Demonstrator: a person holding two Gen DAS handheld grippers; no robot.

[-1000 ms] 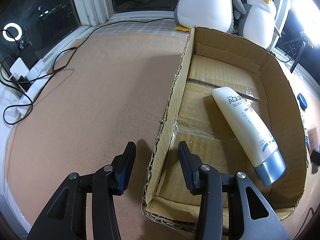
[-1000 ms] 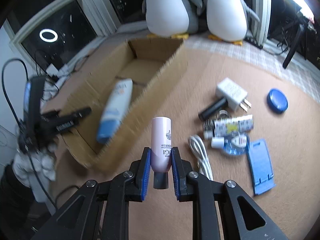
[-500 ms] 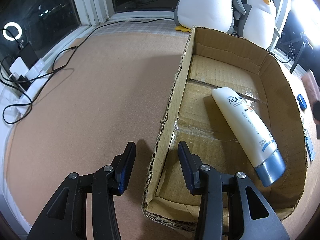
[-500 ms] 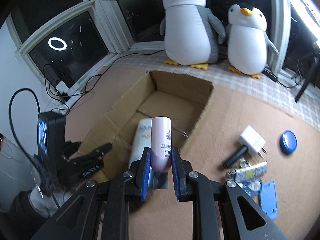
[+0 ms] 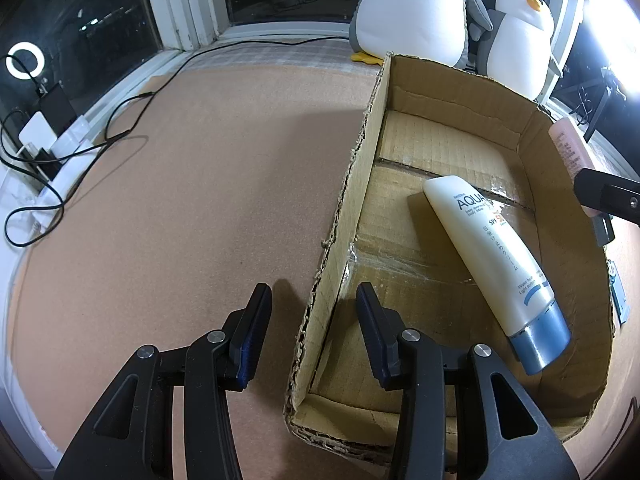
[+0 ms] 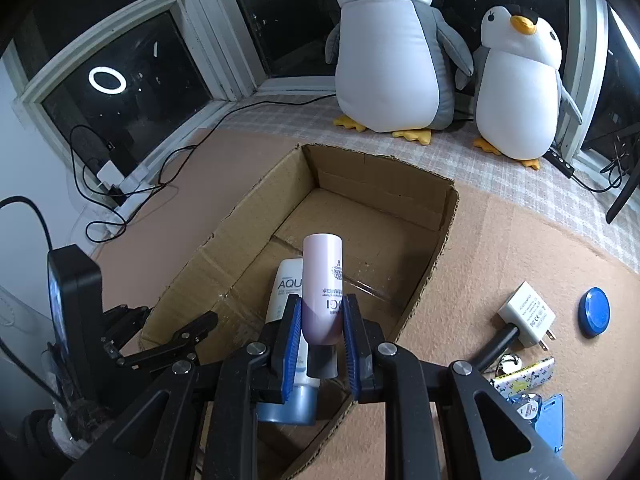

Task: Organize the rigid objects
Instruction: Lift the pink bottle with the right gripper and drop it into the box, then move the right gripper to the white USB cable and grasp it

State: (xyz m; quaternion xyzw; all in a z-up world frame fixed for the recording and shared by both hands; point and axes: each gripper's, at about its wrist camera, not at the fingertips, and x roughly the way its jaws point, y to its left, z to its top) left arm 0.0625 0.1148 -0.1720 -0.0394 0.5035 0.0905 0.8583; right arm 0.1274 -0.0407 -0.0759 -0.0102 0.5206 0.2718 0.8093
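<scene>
An open cardboard box (image 5: 352, 184) (image 6: 400, 200) lies on the brown mat. A white sunscreen tube with a blue cap (image 5: 488, 248) (image 6: 286, 292) lies inside it. My right gripper (image 6: 322, 304) is shut on a pink bottle (image 6: 320, 264) and holds it cap-down above the box's near end, over the tube. In the left wrist view that bottle (image 5: 566, 148) shows at the box's right wall. My left gripper (image 5: 312, 300) straddles the box's left wall near the front corner, its pads apart and clear of the cardboard.
Two plush penguins (image 6: 384, 52) stand behind the box by the window. To the right of the box lie a white charger (image 6: 526, 312), a blue lid (image 6: 595, 312), a black tube (image 6: 496, 344) and a blue stand (image 6: 548, 424). Black cables (image 5: 80, 152) trail at the left.
My right gripper carried the pink bottle from beside the loose items to above the box, and the bottle has come into the left wrist view. The left gripper has not moved.
</scene>
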